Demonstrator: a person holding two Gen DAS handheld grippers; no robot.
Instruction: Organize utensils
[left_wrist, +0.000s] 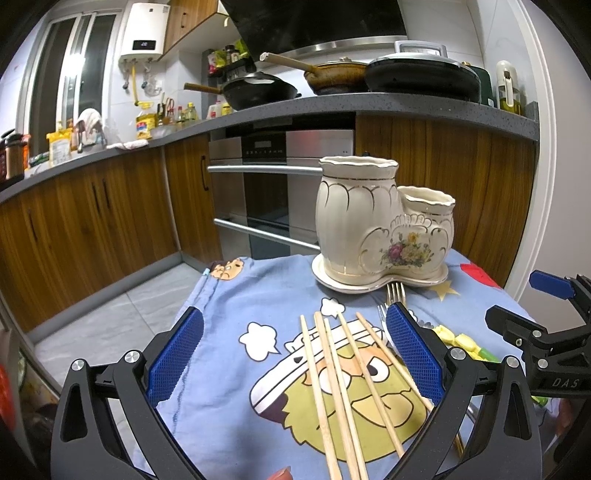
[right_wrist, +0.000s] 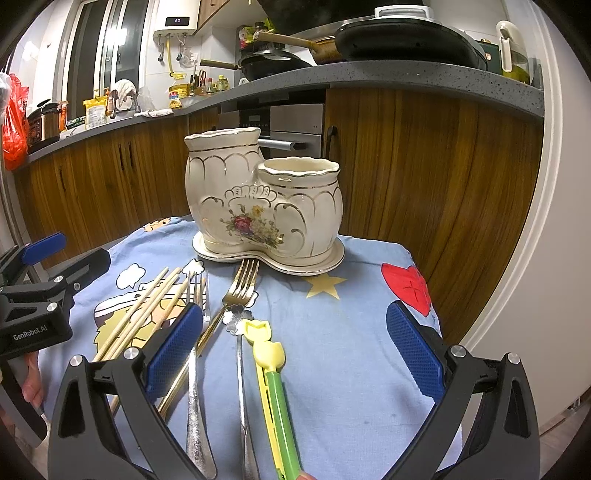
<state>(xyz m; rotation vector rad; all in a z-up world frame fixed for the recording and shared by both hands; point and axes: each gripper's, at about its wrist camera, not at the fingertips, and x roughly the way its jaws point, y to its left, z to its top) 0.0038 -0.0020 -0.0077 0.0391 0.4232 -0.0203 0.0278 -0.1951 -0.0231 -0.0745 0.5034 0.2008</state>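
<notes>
A cream ceramic two-pot utensil holder (left_wrist: 380, 225) (right_wrist: 266, 203) stands on its saucer at the far side of a small table. Several wooden chopsticks (left_wrist: 343, 387) (right_wrist: 140, 317) lie on the cartoon cloth between the fingers of my open left gripper (left_wrist: 295, 354). A gold fork (right_wrist: 236, 295), a silver fork (right_wrist: 194, 369), a flower-headed silver spoon (right_wrist: 238, 350) and yellow-green tulip utensils (right_wrist: 275, 387) lie between the fingers of my open right gripper (right_wrist: 295, 354). Both grippers hover empty above the cloth. The right gripper shows in the left wrist view (left_wrist: 532, 325).
The blue cartoon cloth (right_wrist: 351, 332) covers the table, whose edges drop to a tiled floor (left_wrist: 110, 317). Wooden cabinets (right_wrist: 424, 166), an oven (left_wrist: 273, 184) and a grey counter with pans (left_wrist: 369, 77) stand behind. A white door frame (right_wrist: 546, 221) is at the right.
</notes>
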